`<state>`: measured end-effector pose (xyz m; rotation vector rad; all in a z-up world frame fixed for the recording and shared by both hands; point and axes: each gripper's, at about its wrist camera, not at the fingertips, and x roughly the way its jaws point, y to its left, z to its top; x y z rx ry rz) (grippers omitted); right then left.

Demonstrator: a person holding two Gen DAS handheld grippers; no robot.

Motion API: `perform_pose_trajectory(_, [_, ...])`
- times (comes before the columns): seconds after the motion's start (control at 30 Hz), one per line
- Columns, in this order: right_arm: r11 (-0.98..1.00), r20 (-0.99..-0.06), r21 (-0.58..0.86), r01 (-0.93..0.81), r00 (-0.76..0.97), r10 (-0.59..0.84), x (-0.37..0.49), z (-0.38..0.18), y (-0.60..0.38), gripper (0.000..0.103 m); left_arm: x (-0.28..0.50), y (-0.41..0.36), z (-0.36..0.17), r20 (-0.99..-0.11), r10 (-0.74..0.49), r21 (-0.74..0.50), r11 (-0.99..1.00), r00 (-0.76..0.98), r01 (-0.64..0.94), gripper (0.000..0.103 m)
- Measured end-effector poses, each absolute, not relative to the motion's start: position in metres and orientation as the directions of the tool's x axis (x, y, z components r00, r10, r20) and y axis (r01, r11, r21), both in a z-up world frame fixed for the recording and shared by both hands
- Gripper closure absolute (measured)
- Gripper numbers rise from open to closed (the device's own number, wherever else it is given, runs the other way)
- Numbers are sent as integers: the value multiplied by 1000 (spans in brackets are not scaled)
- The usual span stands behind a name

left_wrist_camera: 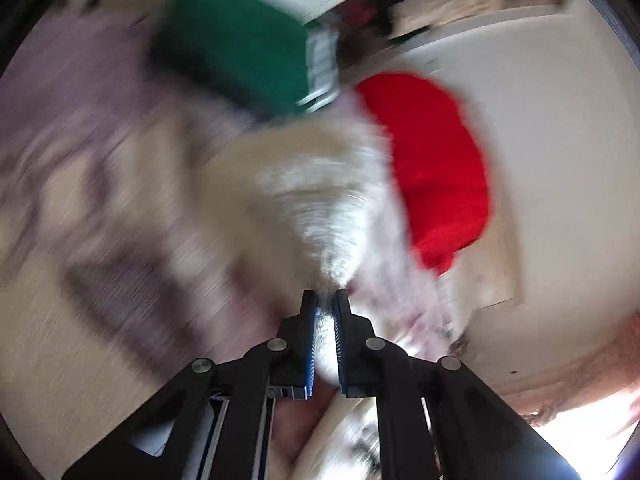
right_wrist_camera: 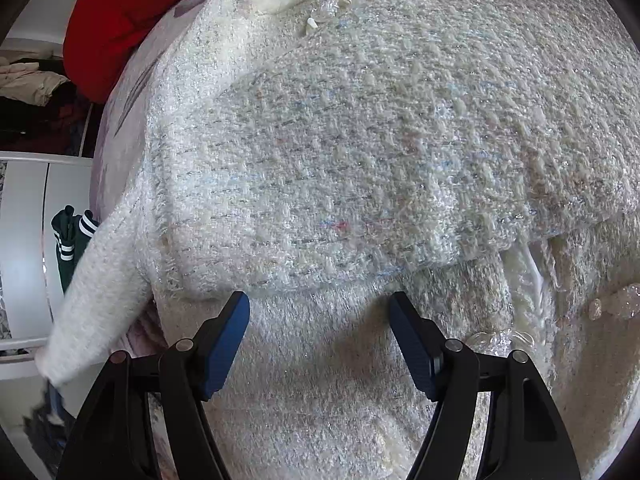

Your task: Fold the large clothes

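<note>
Sweater (right_wrist_camera: 360, 152), white and fuzzy, is spread over a pale patterned bedcover (right_wrist_camera: 132, 80), with one sleeve (right_wrist_camera: 100, 296) trailing off at the left of the right wrist view. Left gripper (left_wrist_camera: 324, 296) is clamped on a bunch of the white knit; that view is heavily blurred. Right gripper (right_wrist_camera: 320, 300) is held spread wide just above the sweater, nothing between its fingers; red (right_wrist_camera: 120, 20) and green (left_wrist_camera: 236, 44) garments lie beyond.

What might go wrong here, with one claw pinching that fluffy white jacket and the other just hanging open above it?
1. The left claw grips only a thin pinch of the white tweed jacket; the picture is motion-blurred, so a fast pull might slip it free.
2. The right claw is open above the jacket, holding nothing, so the fold may drag out of line.
3. A sleeve hangs over the edge and may pull the jacket sideways.
</note>
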<state>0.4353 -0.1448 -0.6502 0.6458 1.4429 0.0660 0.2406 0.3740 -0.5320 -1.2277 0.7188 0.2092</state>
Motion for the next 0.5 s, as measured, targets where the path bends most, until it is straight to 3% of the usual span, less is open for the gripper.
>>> perform_pose_trajectory(0.07, [830, -895, 446, 335, 148, 421, 436, -651, -146, 29, 208, 368, -573, -686, -273, -728, 254, 675, -637, 96])
perform_pose_trajectory(0.13, [830, -895, 445, 337, 139, 424, 438, -652, -148, 29, 174, 362, -596, -702, -299, -701, 133, 646, -700, 94])
perform_pose_trajectory(0.2, [831, -896, 442, 337, 128, 425, 439, -651, -149, 29, 149, 355, -605, -711, -300, -680, 59, 637, -731, 78])
perform_pose_trajectory(0.23, [832, -897, 441, 337, 123, 425, 442, -649, -149, 29, 143, 353, -606, -693, -286, -694, 17, 662, -720, 50])
perform_pose_trajectory(0.27, [834, -897, 439, 335, 120, 424, 444, -648, -148, 29, 138, 351, -605, -675, -273, -712, -3, 686, -702, 36])
perform_pose_trajectory(0.37, [843, -901, 433, 319, 116, 418, 448, -645, -146, 30, 173, 359, -606, -607, -243, -775, -28, 756, -631, 36])
perform_pose_trajectory(0.5, [856, -908, 419, 302, 115, 404, 448, -642, -136, 29, 246, 382, -610, -639, -206, -768, 113, 741, -631, 36])
